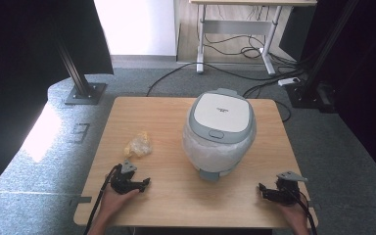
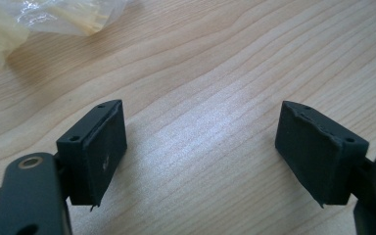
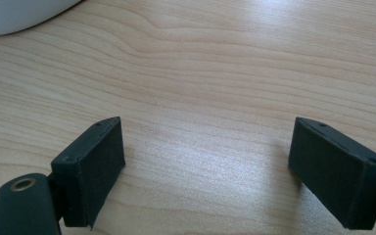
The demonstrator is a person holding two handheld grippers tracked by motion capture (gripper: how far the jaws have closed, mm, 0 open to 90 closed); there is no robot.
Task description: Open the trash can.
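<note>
Wooden table (image 1: pixel 176 196) spans mid-frame. At lower left, the left gripper (image 1: pixel 139 185) rests with jaws spread, holding nothing; a crumpled yellowish bag (image 1: pixel 138 145) lies just above it. Centre, the rice cooker (image 1: pixel 219 132) stands, lid shut, latch facing the bottom edge. Lower right, the right gripper (image 1: pixel 264 190) rests, jaws parted, near the table's edge.
</note>
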